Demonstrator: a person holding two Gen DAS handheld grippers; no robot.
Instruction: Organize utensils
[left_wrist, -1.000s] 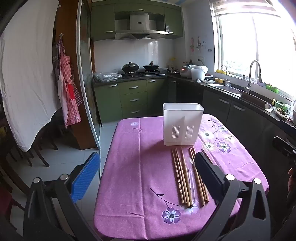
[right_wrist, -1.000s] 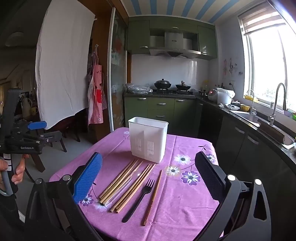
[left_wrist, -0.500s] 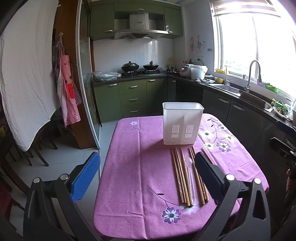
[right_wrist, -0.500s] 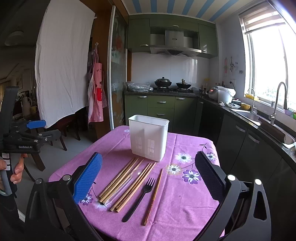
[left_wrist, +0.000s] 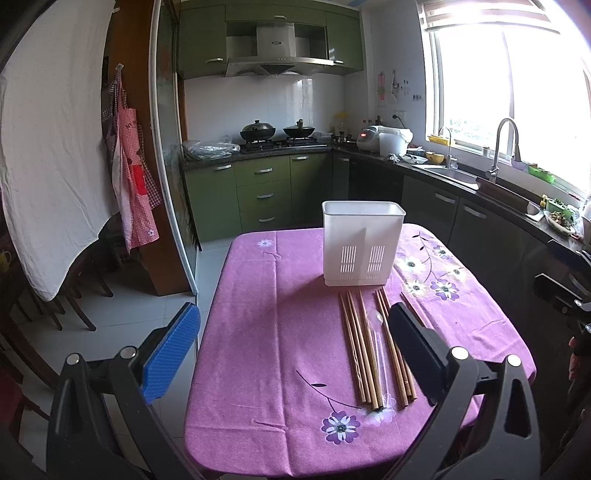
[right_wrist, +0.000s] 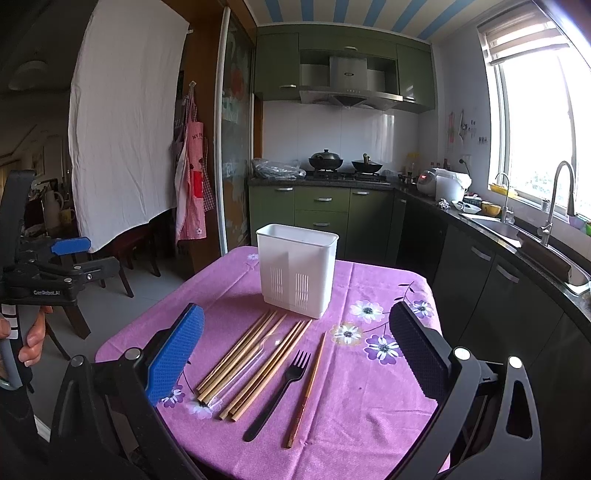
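Standing upright toward the far end of the purple flowered tablecloth (right_wrist: 369, 398), at about twelve o'clock from both cameras, the white slotted utensil holder (right_wrist: 297, 275) has nothing visible in it. Just on its near side lie the utensils, side by side and pointing roughly toward it: a bundle of light wooden chopsticks (right_wrist: 236, 358), a clear plastic spoon (right_wrist: 245, 369) lying among them, a second group of chopsticks (right_wrist: 269, 369) just to their right, then a black plastic fork (right_wrist: 282, 391) with its tines toward the holder, and at the far right a single darker brown chopstick (right_wrist: 306, 387). The right gripper (right_wrist: 295, 354) hovers above the near edge of the table with its jaws spread wide, holding nothing; the utensils show between the blue pad at nine o'clock and the black pad at three o'clock. The left gripper (left_wrist: 291, 350) is likewise wide open and empty, set to the left of the table, with the chopsticks at about two o'clock in its view, partly behind its black finger (left_wrist: 415, 345).
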